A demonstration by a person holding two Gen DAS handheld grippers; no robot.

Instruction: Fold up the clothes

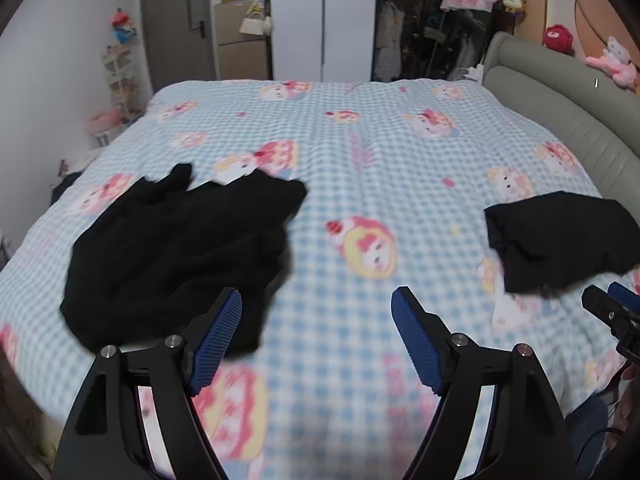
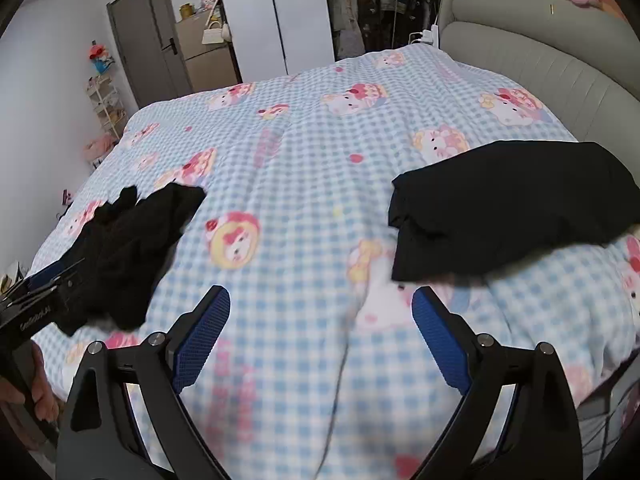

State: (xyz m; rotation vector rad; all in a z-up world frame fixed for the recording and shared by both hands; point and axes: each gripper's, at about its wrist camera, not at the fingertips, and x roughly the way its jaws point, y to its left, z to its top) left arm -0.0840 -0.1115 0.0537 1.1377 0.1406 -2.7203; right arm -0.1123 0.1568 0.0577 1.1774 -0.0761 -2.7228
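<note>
Crumpled black garment heaped at 9 o'clock on the checked bedspread, flatter black piece well apart at 3 o'clock. Left gripper and right gripper both hovering with jaws spread wide, pinching nothing. Could easily grab bedspread along with cloth, since black-on-black hides the edges.

Left wrist view: looked forward from low over the near edge of the bed, facing the wardrobe.
Right wrist view: same direction, set further right.
Shared: checked bedspread, both black garments, headboard, door.
</note>
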